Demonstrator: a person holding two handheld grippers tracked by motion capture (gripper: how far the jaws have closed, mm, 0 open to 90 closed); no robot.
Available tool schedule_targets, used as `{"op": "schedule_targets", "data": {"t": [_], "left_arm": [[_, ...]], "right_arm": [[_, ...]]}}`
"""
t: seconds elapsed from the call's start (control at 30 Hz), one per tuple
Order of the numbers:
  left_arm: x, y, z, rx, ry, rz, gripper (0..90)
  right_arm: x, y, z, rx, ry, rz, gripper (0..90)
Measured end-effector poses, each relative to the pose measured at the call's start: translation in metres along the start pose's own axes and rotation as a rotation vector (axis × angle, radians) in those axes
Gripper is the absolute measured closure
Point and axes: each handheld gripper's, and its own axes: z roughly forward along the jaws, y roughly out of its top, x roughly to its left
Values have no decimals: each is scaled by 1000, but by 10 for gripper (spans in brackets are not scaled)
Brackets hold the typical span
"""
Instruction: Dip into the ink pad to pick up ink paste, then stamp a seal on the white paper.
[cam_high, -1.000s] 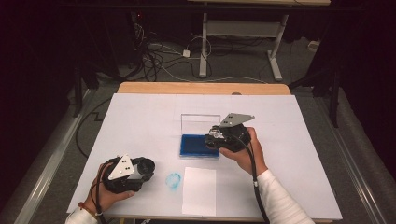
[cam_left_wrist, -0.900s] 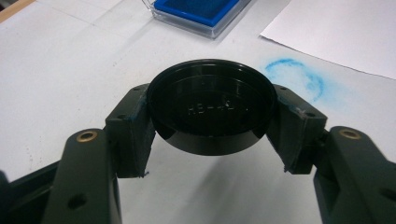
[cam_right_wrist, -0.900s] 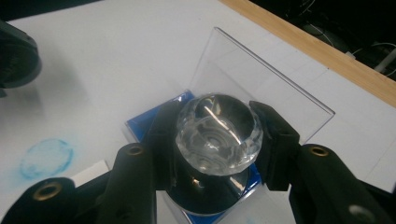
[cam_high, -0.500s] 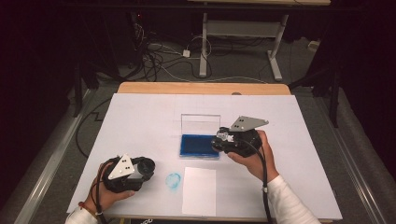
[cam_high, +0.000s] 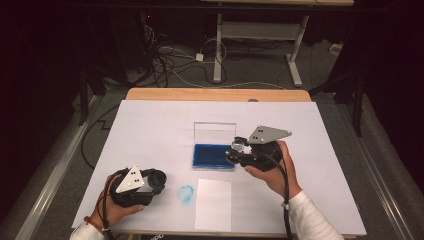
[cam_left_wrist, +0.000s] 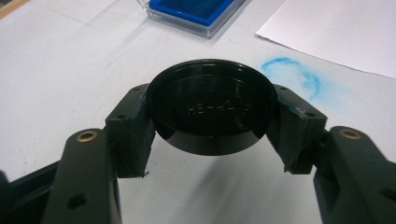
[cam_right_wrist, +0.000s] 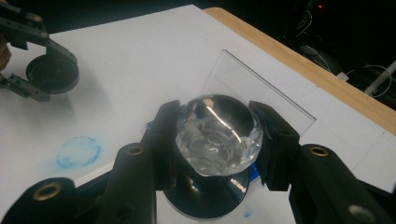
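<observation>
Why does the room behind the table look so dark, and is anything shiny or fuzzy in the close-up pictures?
High view: light falls on the white table; the floor beyond stays dim. Right gripper view: bright glare streaks cross the clear knob held in the jaws, and the near jaws look soft. Left gripper view: the black cap shows a dull sheen, its raised lettering blurred.

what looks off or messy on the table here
A smudged blue ink ring sits directly on the white table cover, left of the blank paper sheet, as if stamped off the paper. Small blue specks also mark the cover near the ink pad.
</observation>
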Motion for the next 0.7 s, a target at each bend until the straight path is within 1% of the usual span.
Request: {"op": "schedule_targets", "data": {"t": [0.07,0.23,0.37,0.5,0.6,0.67,0.7], "left_arm": [[0,0,1,1,-2,0,362],[0,1,2,2,-3,-1,362],[1,2,2,-7,-6,-8,362],[0,2,3,4,-6,5,362],[0,4,4,4,-8,8,362],[-1,4,5,8,-7,10,362],[-2,4,5,10,-7,12,362]], "right_arm": [[2,1,-1,-7,0,0,569],[6,3,-4,-17,18,-8,568],[8,4,-4,-19,17,-14,568],[14,6,-5,-25,24,-26,568],[18,6,-8,-28,30,-37,569],[20,6,-9,-33,34,-32,569],[21,6,-10,-32,38,-38,569]]}}
